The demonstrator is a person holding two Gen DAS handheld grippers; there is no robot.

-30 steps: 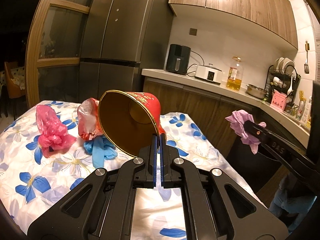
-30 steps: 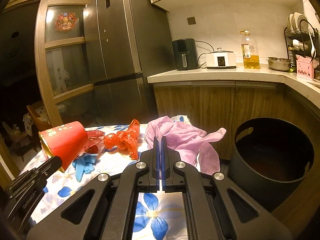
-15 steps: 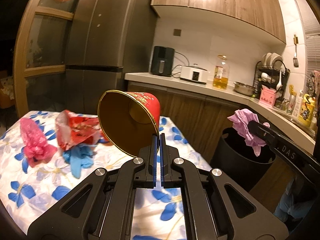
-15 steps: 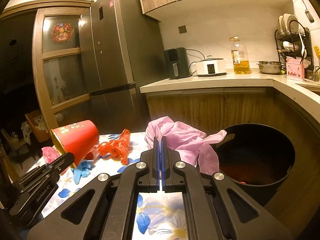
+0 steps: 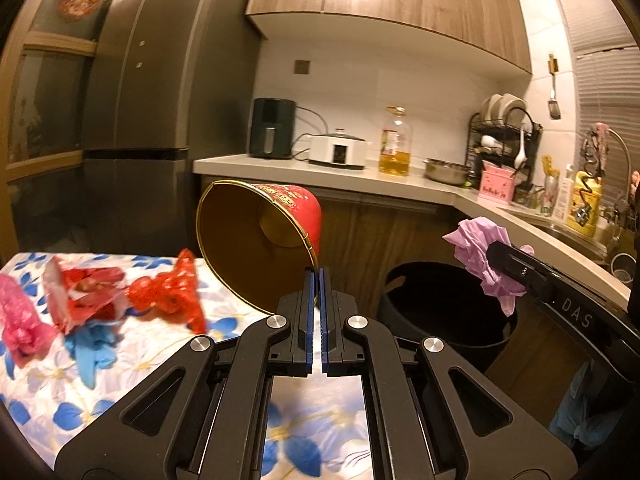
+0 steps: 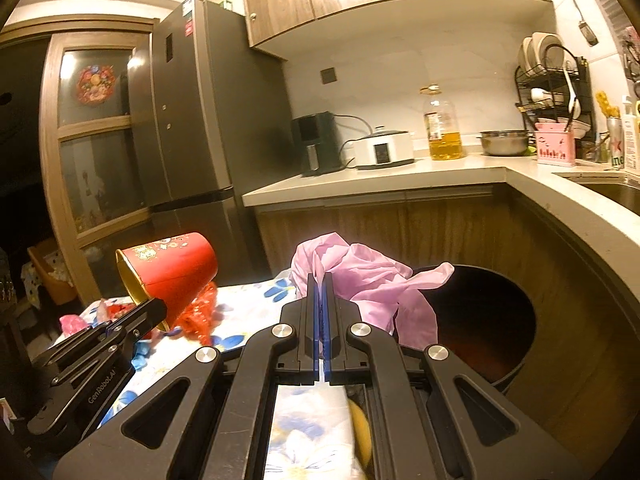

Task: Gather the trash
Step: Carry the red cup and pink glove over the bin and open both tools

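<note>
My left gripper (image 5: pixel 316 276) is clamped tight on the rim of a red paper cup (image 5: pixel 264 236), which tips on its side with its gold-lined mouth turned back toward me. The cup fills the centre of the left wrist view and hides part of the wooden base cabinets behind it.

My right gripper (image 6: pixel 322 280) is pinched just as tight on a crumpled pink plastic bag (image 6: pixel 360 276), whose loose tail hangs over the near rim of a round black trash bin (image 6: pixel 500 320). From the left wrist the bin sits at about four o'clock, on the floor against the cabinets, its mouth open and dark. The bag hangs at three o'clock there, above the bin's right rim.

At about nine o'clock in the left view lies the table with its blue-flowered cloth (image 5: pixel 168 344). More trash is scattered on it: a crumpled red plastic bag (image 5: pixel 172 296), a torn red and silver wrapper (image 5: pixel 84 296), a pink plastic bag (image 5: pixel 20 320) at the far left edge, and a blue glove (image 5: pixel 90 350) just beneath the wrapper. These look blurred.

Beyond, at twelve o'clock, the counter carries a black air fryer (image 5: pixel 273 128), a white cooker (image 5: pixel 338 150), an oil bottle (image 5: pixel 395 142) and a steel bowl (image 5: pixel 446 170). A dish rack (image 5: pixel 504 136) stands at two o'clock. A tall grey refrigerator (image 5: pixel 160 68) rises at eleven o'clock.
</note>
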